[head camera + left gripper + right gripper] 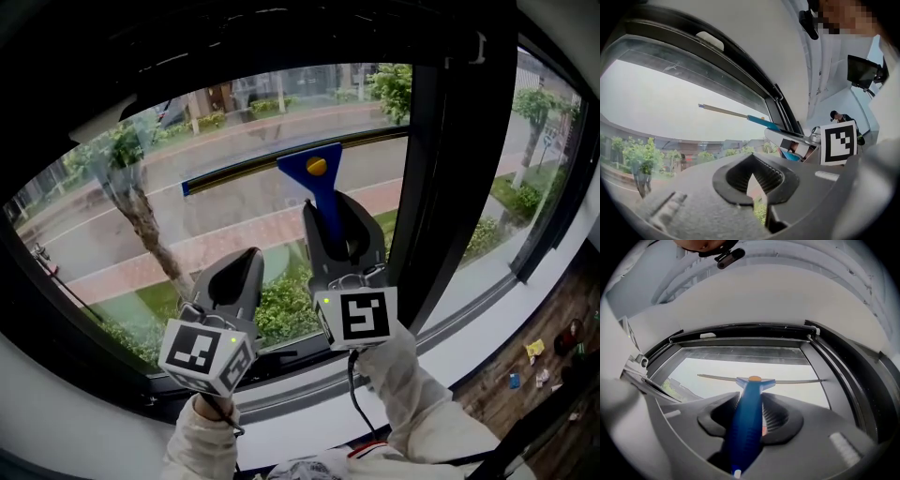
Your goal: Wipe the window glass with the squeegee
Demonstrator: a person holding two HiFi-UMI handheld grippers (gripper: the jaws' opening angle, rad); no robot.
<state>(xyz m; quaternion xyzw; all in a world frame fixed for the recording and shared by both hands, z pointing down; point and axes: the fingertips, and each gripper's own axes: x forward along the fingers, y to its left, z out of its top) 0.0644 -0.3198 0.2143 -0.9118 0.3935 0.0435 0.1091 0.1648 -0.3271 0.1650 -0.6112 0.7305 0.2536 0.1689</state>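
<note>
A blue-handled squeegee (317, 178) lies with its long blade pressed flat against the window glass (225, 220), tilted so its left end sits lower. My right gripper (342, 223) is shut on the blue handle just below the yellow button. In the right gripper view the handle (746, 425) runs up between the jaws of the right gripper (750, 414) to the blade (787, 381). My left gripper (246, 264) hovers lower left of the squeegee, shut with nothing in it. In the left gripper view, the left gripper (752, 182) shows tips together and the squeegee (740, 115) beyond.
A thick black mullion (445, 159) stands right of the pane, with a second pane beyond it. A pale sill (459, 352) runs below. Small items lie on the wood floor (539, 361) at lower right. A person (840, 117) and a monitor (862, 70) are behind.
</note>
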